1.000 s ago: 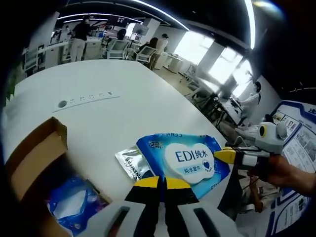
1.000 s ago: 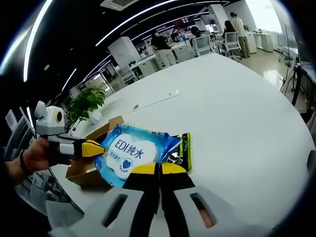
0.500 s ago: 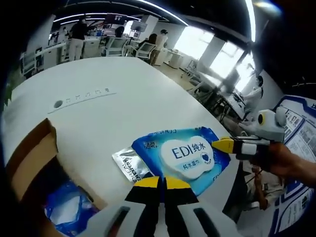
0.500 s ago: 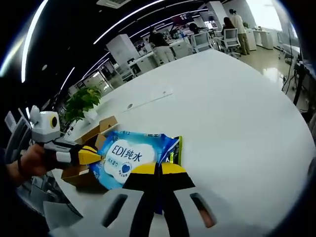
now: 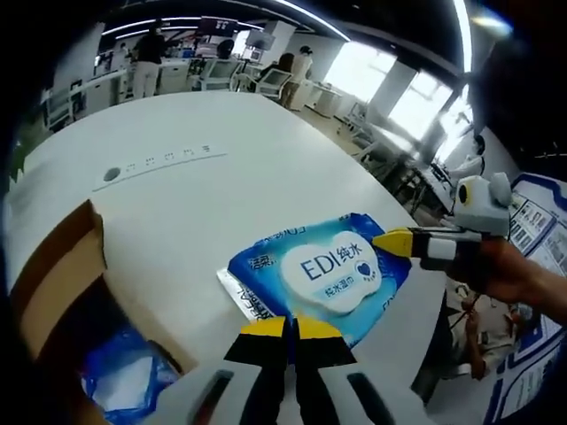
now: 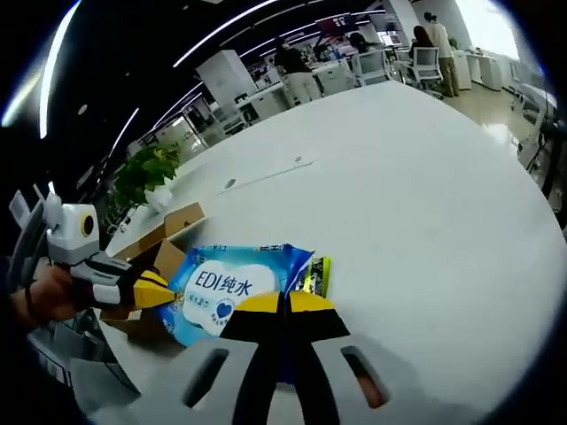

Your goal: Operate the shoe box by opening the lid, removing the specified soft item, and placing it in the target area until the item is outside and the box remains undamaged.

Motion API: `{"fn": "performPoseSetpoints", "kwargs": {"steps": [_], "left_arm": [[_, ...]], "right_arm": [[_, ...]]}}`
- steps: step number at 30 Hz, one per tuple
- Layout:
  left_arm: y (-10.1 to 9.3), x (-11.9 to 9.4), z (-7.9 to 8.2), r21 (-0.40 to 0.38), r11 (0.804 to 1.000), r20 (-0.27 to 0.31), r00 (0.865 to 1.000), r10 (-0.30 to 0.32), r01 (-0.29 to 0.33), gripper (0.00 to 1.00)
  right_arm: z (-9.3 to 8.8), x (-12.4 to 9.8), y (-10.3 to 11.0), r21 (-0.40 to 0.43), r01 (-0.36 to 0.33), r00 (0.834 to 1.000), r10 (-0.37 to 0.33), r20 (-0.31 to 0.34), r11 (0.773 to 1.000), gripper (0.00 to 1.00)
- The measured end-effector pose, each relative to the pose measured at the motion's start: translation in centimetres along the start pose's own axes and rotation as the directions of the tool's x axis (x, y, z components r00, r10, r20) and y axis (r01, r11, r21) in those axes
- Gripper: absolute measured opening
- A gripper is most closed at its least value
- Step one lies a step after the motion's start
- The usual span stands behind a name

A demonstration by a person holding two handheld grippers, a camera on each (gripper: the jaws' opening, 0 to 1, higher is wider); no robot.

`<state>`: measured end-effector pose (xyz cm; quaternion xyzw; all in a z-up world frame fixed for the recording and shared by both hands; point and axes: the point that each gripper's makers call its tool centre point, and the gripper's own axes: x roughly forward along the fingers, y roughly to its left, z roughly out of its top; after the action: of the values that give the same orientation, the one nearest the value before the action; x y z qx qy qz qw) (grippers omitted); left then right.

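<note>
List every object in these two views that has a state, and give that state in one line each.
Shoe box: open, flap raised.
Wet wipes pack: outside the box, gripped at opposite edges.
Left gripper: shut on the wet wipes pack.
Right gripper: shut on the wet wipes pack.
Silver sachet: under the pack.

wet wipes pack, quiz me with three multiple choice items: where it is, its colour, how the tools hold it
1. Where is the wet wipes pack?
A. inside the cardboard box
B. out of the box, over the white table
C. on the floor

2. Its main colour?
A. blue
B. red
C. black

3. The left tool and right tool are:
A. both wide open
B. both shut on the pack
C. both clear of the pack

Answers: B, it sits beside the cardboard box above the white table; A, blue wrapper with white label; B, each tool's jaws pinch an edge.
</note>
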<state>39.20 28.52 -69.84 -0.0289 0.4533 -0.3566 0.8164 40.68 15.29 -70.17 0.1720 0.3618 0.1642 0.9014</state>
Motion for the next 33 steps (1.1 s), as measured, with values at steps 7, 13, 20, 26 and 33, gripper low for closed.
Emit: {"fn": "performPoseSetpoints", "kwargs": {"steps": [7, 13, 20, 26, 33], "left_arm": [[1.0, 1.1, 0.0, -0.007, 1.0, -0.022, 1.0, 0.02, -0.02, 0.0], [1.3, 2.0, -0.4, 0.004, 0.999, -0.046, 0.998, 0.036, -0.036, 0.0], [1.8, 2.9, -0.8, 0.01, 0.999, -0.073, 0.996, 0.052, -0.051, 0.0], [2.0, 3.5, -1.2, 0.054, 0.995, -0.121, 0.989, 0.09, -0.084, 0.01], [2.3, 3.5, -1.3, 0.037, 0.994, -0.13, 0.986, 0.102, -0.098, 0.02]], "right_arm": [[-0.3, 1.1, -0.1, -0.015, -0.009, 1.0, 0.009, -0.03, 1.0, 0.0], [-0.9, 2.2, -0.7, -0.041, -0.004, 0.998, 0.002, -0.066, 0.999, 0.0], [-1.3, 3.3, -1.5, -0.051, -0.005, 0.996, 0.001, -0.09, 0.999, 0.0], [-1.9, 3.8, -2.0, -0.045, 0.006, 0.995, -0.01, -0.103, 0.999, 0.0], [-1.8, 3.9, -2.3, -0.042, 0.01, 0.995, -0.014, -0.1, 0.999, 0.0]]}}
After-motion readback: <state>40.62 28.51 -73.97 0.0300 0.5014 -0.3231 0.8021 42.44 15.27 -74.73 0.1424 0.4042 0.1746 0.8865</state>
